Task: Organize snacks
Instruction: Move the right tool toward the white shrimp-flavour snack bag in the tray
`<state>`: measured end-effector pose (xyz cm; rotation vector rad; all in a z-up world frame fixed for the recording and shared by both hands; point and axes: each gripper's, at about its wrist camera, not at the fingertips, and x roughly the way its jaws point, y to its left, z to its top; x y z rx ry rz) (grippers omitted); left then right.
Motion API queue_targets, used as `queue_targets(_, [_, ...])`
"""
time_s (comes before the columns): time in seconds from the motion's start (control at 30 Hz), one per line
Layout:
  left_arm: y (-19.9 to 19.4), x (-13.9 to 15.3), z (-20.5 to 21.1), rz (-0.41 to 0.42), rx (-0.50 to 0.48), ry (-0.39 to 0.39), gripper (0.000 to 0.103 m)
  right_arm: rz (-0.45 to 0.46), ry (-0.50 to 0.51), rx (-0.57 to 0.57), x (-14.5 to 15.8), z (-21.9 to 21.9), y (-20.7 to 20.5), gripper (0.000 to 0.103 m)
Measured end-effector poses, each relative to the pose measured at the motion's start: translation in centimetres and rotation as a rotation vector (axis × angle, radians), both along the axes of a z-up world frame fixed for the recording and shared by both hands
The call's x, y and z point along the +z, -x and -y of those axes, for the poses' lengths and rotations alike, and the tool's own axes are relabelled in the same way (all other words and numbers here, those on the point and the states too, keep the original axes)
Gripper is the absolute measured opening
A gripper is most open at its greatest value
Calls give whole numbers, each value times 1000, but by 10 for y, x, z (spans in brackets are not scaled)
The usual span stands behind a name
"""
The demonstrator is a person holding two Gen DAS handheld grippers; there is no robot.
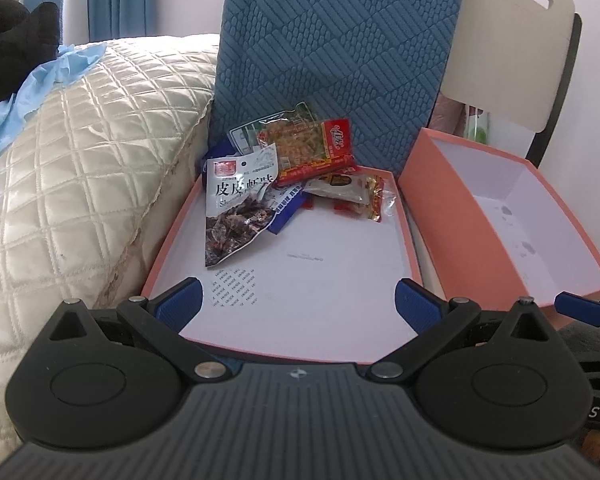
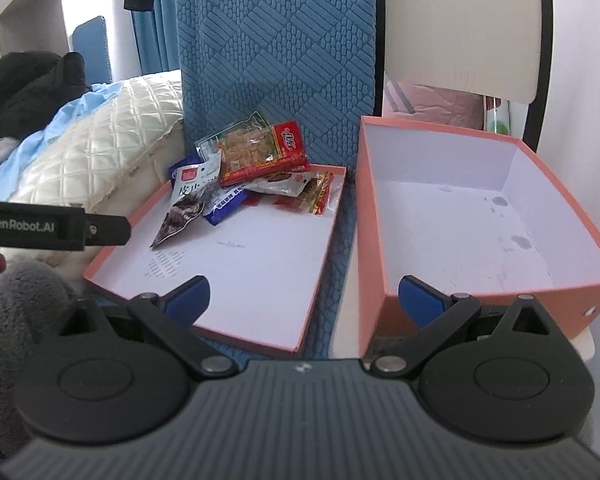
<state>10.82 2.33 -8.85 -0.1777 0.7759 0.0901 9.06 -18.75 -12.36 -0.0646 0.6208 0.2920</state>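
At the centre of both wrist views lies a shallow pink box lid [image 1: 404, 216] with a white inside, and the snacks sit heaped at its far end, against a blue quilted cushion [image 1: 332, 40] that stands upright behind it. Nearest the lower left of that heap is a grey snack packet [image 1: 236, 208] printed with dark Chinese characters, lying tilted with one corner toward the camera. Beside it a blue-and-white packet [image 1: 286, 210] pokes out from under the others. On top, toward the upper middle of the frame, rests a red-edged clear packet [image 1: 304, 144] of yellowish strips, and to its lower right a small white and red packet [image 1: 348, 192] overlaps a clear wrapper.

Right of the lid, just beside it, stands the deeper pink box [image 2: 384, 216], white inside with a few grey stains on its floor; no snacks are in it. A beige chair back [image 2: 460, 32] rises behind it in the upper right.

Left of the lid a cream quilted pillow [image 1: 84, 168] fills the middle left, with pale blue cloth [image 1: 28, 84] and a black garment [image 1: 8, 40] above it.

The left gripper [image 1: 298, 304] hovers over the near end of the lid, its blue pads spread wide and holding nothing. The right gripper [image 2: 304, 300] hangs over the gap between lid and box, its fingers likewise wide apart and empty.
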Motion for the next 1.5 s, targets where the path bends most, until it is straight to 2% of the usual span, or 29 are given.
queue_targets(0.23, [-20,-8,-13,-29,16,10,103,18,18,37,-4,-12,-12,96])
queue_targets(0.4, [-38,-17,-19,-55,16,17,103,25,31,58,-9,-20,-23,86])
queue_targets(0.6, [-59,-28,-23,-81,17,-1,103,45,46,88,-12,-32,-37,83])
queue_targets(0.7, [-69,-32,-28,-93,19,13,103,59,68,89,-15,-39,-44,75])
queue_targets(0.97, [-98,-43,-47,-125,69,74,103,88,113,120,-22,-55,-66,74])
queue_targets(1.27, [-134,-59,-54,-177,104,97,103,128,168,143,-32,-71,-94,73])
queue_targets(1.5, [-161,-80,-71,-213,174,187,103,125,202,170,-45,-80,-115,71])
